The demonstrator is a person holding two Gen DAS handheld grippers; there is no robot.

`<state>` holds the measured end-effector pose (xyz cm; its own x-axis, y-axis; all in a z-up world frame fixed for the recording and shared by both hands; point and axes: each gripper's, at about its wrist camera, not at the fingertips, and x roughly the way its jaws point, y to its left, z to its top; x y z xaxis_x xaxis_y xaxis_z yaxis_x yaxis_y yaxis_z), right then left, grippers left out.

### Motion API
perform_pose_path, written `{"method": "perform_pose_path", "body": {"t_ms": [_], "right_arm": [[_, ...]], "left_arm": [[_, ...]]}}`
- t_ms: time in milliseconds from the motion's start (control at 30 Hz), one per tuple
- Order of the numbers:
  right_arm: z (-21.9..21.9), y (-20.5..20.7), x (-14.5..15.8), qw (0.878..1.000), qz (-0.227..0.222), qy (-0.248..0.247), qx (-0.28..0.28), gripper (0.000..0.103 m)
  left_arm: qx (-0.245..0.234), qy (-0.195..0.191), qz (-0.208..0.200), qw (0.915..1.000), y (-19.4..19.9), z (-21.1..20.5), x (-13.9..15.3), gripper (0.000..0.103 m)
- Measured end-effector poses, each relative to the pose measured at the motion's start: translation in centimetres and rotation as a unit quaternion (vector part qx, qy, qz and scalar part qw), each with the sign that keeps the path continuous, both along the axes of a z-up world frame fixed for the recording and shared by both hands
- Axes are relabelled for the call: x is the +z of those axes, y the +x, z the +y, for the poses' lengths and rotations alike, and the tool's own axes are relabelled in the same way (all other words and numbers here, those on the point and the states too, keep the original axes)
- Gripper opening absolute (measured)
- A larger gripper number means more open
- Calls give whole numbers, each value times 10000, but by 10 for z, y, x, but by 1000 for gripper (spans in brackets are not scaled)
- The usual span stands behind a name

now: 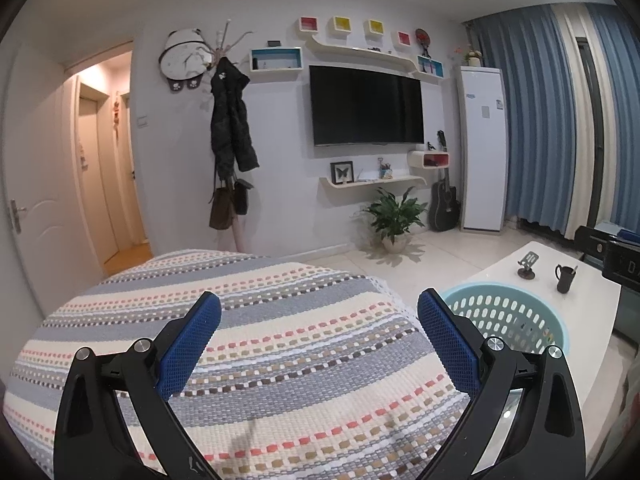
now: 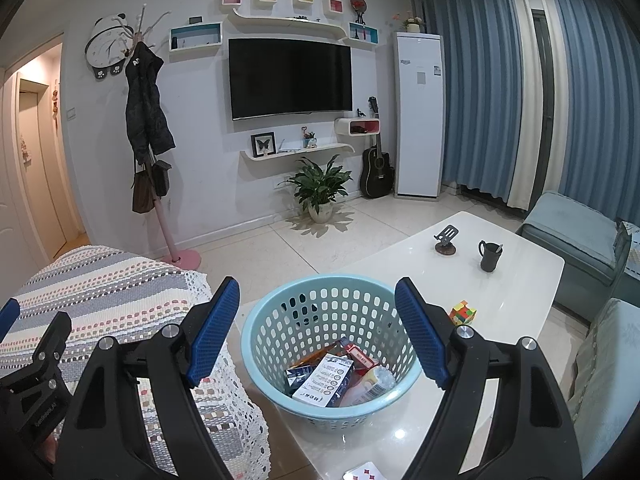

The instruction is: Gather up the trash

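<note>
Right gripper point(image 2: 318, 312) hangs over the near end of a white coffee table point(image 2: 500, 300), blue pads point(image 2: 420, 332) wide apart, nothing between them but air above the basket point(image 2: 256, 344). Left gripper point(image 1: 319, 322) sits w/ jaws equally apart and empty over a striped woven cover point(image 1: 280, 340); its black frame also edges into the right-wrist view at bottom left.

The basket, pale blue plastic w/ slotted walls, stands on the table just beside the cover's lace edge. Inside: the trash point(image 2: 340, 376), several small cartons, one white w/ round printed marks, one red, one dark blue, plus a crumpled clear wrapper. A white card w/ red diamonds point(image 2: 364, 472) lies on the tabletop at the very bottom of frame, outside the basket.

Farther along the table, right of the basket: a multicolour puzzle cube point(image 2: 463, 312), then a black mug point(image 2: 490, 255) and a small phone stand point(image 2: 446, 240), well apart from the basket. Grey-blue sofa seats point(image 2: 572, 236) flank the table's right side.

Beyond, pale tiled floor runs to a white wall: potted plant point(image 2: 320, 184), black guitar point(image 2: 376, 172), wall TV point(image 2: 290, 78), tall white AC unit point(image 2: 420, 116), coat rack w/ dark jacket point(image 2: 146, 108), panda clock point(image 2: 106, 46). Blue-and-cream curtains point(image 2: 500, 88) cover the right.
</note>
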<state>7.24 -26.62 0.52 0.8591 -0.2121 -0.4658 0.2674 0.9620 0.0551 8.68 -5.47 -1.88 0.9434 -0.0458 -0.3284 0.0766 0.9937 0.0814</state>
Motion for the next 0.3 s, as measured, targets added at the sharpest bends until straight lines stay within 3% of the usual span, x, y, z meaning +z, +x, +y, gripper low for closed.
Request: {"method": "perform_pose_path", "body": {"t_ms": [300], "right_arm": [[0, 0, 0, 10000, -2, 10, 4, 76]], "left_arm": [[-61, -165, 194, 9997, 7, 9, -1, 96]]}}
